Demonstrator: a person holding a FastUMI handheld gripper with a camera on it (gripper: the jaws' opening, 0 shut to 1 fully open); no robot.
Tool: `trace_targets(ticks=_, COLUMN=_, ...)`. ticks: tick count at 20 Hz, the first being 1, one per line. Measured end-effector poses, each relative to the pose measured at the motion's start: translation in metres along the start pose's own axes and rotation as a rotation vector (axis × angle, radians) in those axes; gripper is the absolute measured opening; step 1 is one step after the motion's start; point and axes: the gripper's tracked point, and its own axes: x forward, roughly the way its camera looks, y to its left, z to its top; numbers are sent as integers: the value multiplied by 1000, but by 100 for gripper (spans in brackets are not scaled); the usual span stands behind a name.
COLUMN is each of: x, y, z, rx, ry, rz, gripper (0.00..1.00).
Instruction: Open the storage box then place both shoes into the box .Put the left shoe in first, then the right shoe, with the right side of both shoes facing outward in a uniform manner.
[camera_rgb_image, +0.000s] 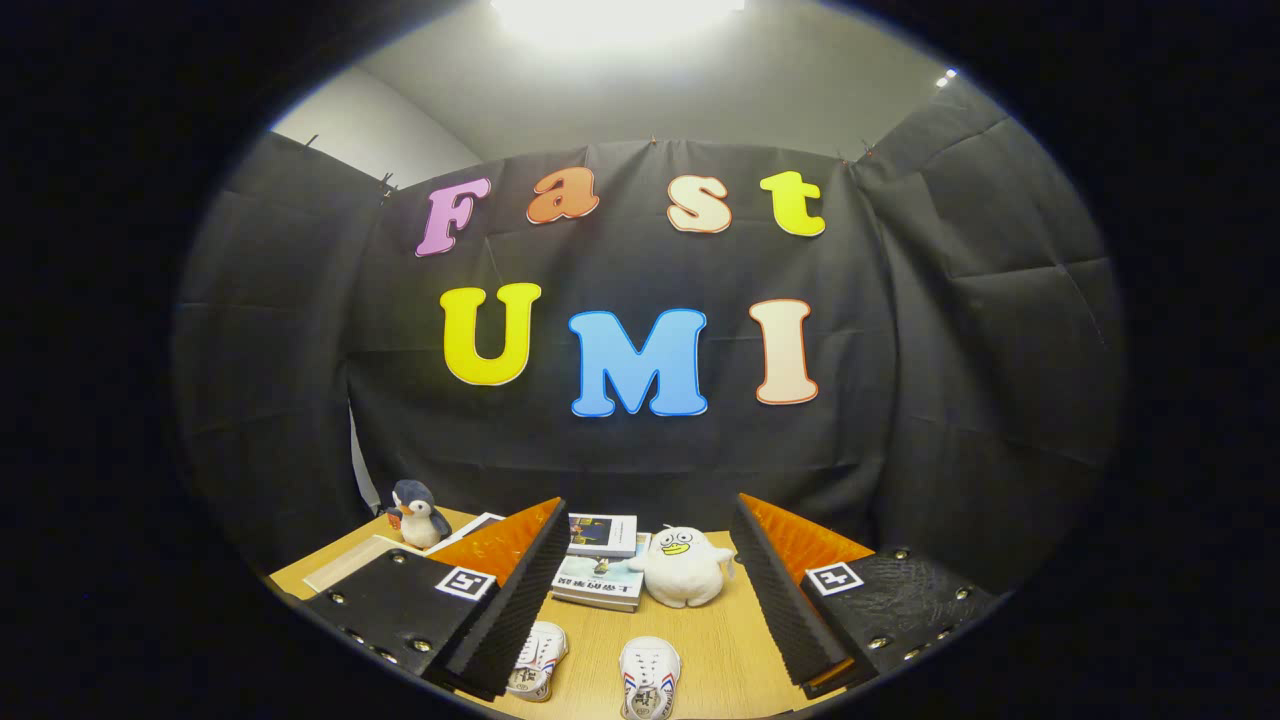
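Gripper: my fingers spread wide, holding nothing
Shoes: left shoe, right shoe, on table
Handling: likely light, soft; pinch heel collar

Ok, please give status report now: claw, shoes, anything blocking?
Claw open, empty, above table. Two shoes between its fingers, untouched. White plush and books just beyond them.
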Motion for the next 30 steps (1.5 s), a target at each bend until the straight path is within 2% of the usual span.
trace_targets(ticks=6, x=11, y=14, z=-17, rx=9, ry=38, rz=37, gripper=97)
trace_targets(ticks=11, x=29, y=45, z=-44, rx=46, ry=99, rz=123, gripper=97)
trace_targets(ticks=17, x=45, y=99, z=-91, rx=195, ry=217, rz=300, gripper=97)
trace_targets(ticks=26, x=53, y=152, z=-163, rx=336, ry=452, rz=475, gripper=98)
trace_targets(ticks=30, x=52, y=184, z=-187, rx=479, ry=569, rz=545, gripper=98)
